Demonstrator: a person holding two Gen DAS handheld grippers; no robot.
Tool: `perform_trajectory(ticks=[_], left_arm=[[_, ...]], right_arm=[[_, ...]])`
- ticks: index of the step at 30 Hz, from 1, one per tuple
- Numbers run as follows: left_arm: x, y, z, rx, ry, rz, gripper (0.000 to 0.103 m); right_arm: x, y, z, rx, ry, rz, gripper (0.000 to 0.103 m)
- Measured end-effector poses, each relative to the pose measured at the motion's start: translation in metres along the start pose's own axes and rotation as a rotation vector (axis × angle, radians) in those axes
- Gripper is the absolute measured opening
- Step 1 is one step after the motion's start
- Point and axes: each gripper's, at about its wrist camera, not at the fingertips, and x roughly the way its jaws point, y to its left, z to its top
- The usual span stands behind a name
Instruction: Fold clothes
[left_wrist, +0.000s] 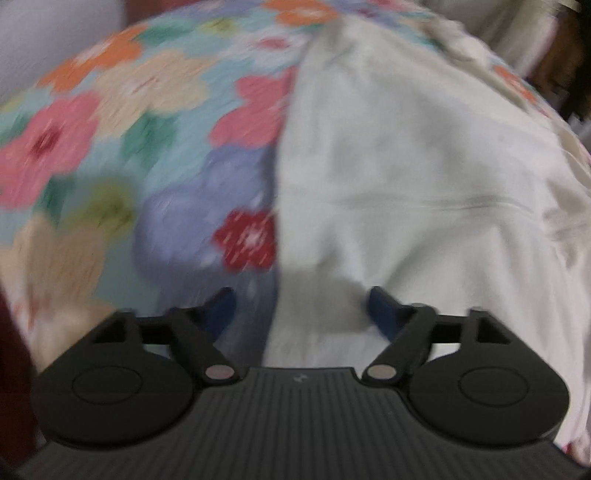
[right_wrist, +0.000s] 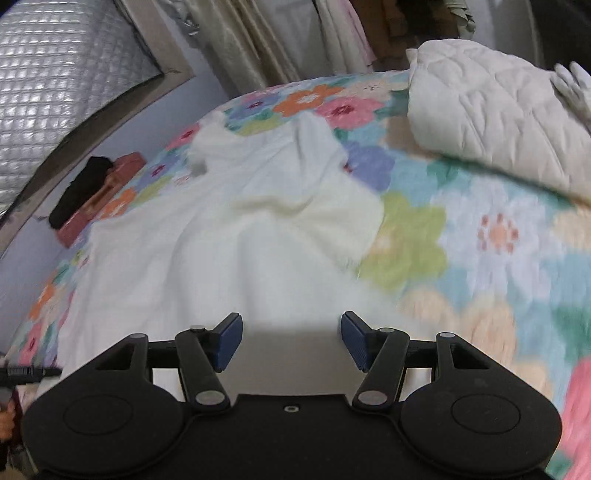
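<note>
Now, from your left wrist, the left tool (left_wrist: 301, 306) hangs with its jaws spread wide and holding nothing; the white garment (left_wrist: 406, 166) lies ahead and to its right on the floral bedspread (left_wrist: 110, 129), its straight edge running forward between the fingers. From your right wrist, the right tool (right_wrist: 291, 339) is likewise spread and holds nothing, with the garment (right_wrist: 221, 229) rumpled straight ahead, a quilted blanket (right_wrist: 491, 118) far ahead right.
</note>
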Motion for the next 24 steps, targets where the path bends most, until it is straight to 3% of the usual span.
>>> perform_trajectory(ticks=[3, 5, 7, 8, 9, 10, 12, 14, 18, 22, 24], left_arm=[[-0.008, 0.011, -0.01, -0.05, 0.016, -0.051, 0.086], [-0.016, 0.025, -0.016, -0.099, 0.017, -0.065, 0.095], [-0.02, 0.038, -0.022, -0.155, 0.03, -0.098, 0.094], [-0.022, 0.041, -0.024, -0.159, 0.031, -0.147, 0.078], [-0.024, 0.038, -0.025, -0.135, 0.021, -0.205, 0.049], [-0.027, 0.035, -0.025, -0.112, 0.01, -0.264, 0.009], [-0.032, 0.028, -0.025, -0.063, -0.013, -0.365, 0.009], [-0.032, 0.017, -0.024, -0.031, -0.033, -0.406, 0.009], [-0.012, 0.009, -0.012, -0.062, -0.007, -0.502, 0.01], [0.003, 0.001, 0.01, -0.083, -0.008, -0.627, 0.01], [0.007, -0.002, 0.015, -0.086, -0.029, -0.662, 0.01]], right_arm=[[-0.01, 0.016, -0.04, -0.029, -0.027, 0.016, 0.065], [-0.014, 0.035, -0.06, -0.103, -0.034, 0.053, 0.065], [-0.005, 0.072, -0.07, -0.27, 0.017, 0.085, 0.065], [0.0, 0.091, -0.075, -0.357, 0.045, 0.1, 0.065], [0.004, 0.111, -0.079, -0.435, 0.053, 0.119, 0.065], [0.008, 0.13, -0.084, -0.512, 0.059, 0.137, 0.065], [0.015, 0.166, -0.095, -0.634, 0.055, 0.186, 0.065], [0.023, 0.196, -0.106, -0.705, 0.051, 0.238, 0.065], [0.042, 0.253, -0.141, -0.923, 0.071, 0.331, 0.065], [0.051, 0.25, -0.127, -0.913, 0.055, 0.281, 0.064], [0.055, 0.248, -0.119, -0.903, 0.046, 0.253, 0.058]])
